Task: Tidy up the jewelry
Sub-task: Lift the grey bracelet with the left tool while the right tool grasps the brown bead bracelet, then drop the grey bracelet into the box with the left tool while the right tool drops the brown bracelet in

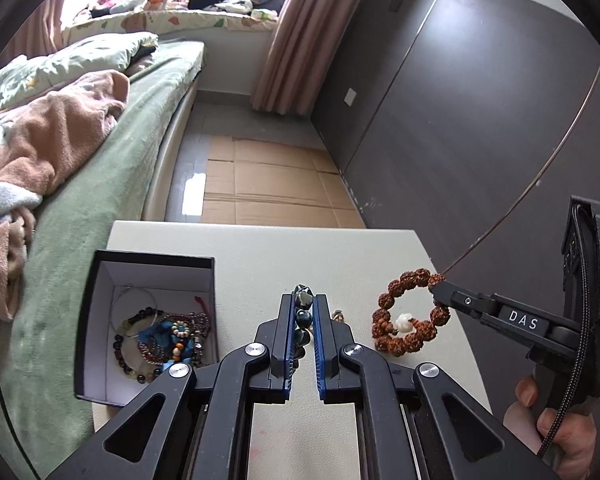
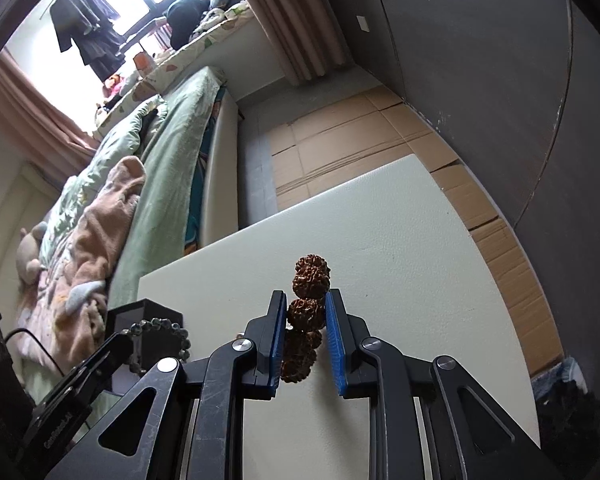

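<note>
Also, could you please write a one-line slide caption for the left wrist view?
Left tongs gripping a dark glossy bead bracelet beside the open jewelry box.

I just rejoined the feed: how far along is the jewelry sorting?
Done: several bracelets and a thin hoop already lie in the open black box. In hand: the left gripper is shut on a dark beaded bracelet, and the right gripper is shut on the brown seed-bead bracelet; both still need to go into the box. A small item behind the left gripper's fingers may remain; too hidden to identify.
</note>
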A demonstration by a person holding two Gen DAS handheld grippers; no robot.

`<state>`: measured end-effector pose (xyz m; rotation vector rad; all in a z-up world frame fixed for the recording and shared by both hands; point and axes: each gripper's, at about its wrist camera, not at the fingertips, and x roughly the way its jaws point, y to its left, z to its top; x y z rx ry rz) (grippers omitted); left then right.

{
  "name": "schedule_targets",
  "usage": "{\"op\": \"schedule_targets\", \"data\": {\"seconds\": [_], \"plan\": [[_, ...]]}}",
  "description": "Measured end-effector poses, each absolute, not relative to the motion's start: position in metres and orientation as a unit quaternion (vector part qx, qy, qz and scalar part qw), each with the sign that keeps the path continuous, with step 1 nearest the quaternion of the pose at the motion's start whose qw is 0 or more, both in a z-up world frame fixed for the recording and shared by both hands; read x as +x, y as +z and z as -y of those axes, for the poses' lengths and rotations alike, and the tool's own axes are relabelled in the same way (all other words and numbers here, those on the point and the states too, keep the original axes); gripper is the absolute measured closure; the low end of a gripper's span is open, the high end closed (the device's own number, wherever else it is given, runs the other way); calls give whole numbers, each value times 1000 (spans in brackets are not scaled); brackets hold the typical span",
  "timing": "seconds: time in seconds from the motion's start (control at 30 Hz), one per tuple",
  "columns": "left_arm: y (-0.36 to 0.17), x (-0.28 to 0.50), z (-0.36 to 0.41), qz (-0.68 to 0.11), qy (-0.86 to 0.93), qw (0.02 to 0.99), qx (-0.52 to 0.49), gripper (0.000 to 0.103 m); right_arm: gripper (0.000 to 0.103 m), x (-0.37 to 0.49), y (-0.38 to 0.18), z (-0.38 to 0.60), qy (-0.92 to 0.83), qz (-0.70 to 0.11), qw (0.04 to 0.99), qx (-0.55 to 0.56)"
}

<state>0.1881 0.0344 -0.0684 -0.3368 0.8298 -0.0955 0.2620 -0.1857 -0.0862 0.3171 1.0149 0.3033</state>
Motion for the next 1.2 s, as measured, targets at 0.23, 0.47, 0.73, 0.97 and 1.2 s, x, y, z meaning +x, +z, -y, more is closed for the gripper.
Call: {"op": "schedule_targets", "data": {"seconds": [0.23, 0.47, 0.73, 0.97, 1.2], "plan": [[-47, 167, -65, -357, -25, 912, -198, 95, 82, 253, -76, 170, 182, -465, 848, 176], [-47, 159, -93, -351, 3, 911, -216, 94, 82, 243, -70, 155, 205, -449, 850, 185], [-56, 162, -119, -369, 44, 896, -245, 93, 82, 239, -73, 136, 216, -453, 847, 175], [-70, 163, -138, -399, 82, 873, -268, 62, 82, 234, -63, 126, 257, -428, 844, 197], [-57, 152, -153, -356, 124, 885, -272, 12, 82, 228, -51, 99, 315, -398, 834, 215]]}}
